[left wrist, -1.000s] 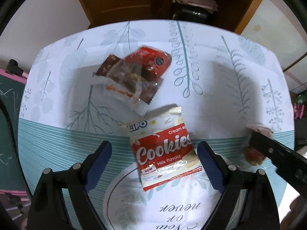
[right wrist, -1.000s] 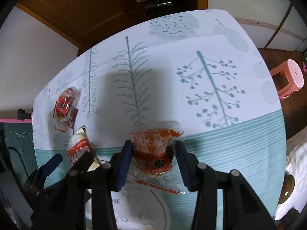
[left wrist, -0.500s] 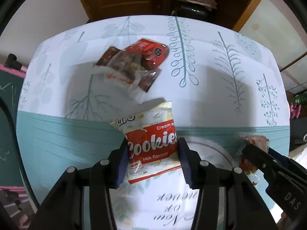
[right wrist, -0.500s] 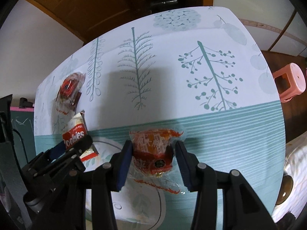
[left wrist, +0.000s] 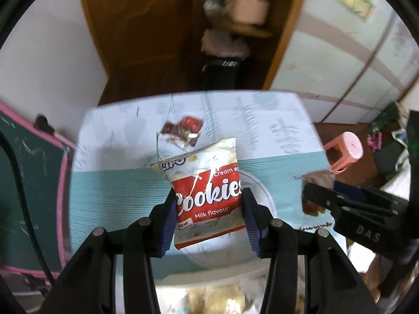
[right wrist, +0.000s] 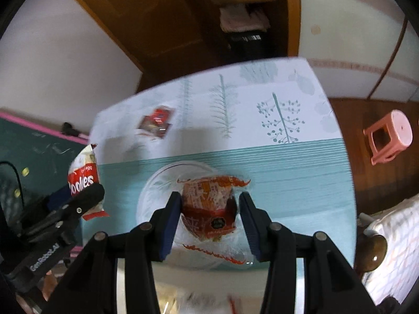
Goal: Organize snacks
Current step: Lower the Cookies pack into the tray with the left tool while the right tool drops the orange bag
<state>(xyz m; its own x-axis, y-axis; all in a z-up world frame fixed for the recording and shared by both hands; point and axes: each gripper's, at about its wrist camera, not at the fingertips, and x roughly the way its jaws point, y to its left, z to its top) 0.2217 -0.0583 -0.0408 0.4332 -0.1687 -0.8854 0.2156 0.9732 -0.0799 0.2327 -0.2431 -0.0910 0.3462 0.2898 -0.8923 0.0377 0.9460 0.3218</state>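
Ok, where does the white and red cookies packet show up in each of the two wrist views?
Left wrist view: the cookies packet sits at centre, clamped in the left gripper.
Right wrist view: the cookies packet is at the left edge, seen side-on in that same gripper.
Shared landmark: the pink stool on the floor to the right of the table.

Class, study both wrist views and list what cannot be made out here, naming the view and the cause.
- Snack pile at the table's far side: left wrist view, motion blur; packet count and labels unreadable.
- Cookies packet: brand name cut off by a fold.
- Orange snack packet: right wrist view, print too blurred to read.
- Pale items at the bottom edge: blurred, cropped, unidentifiable.
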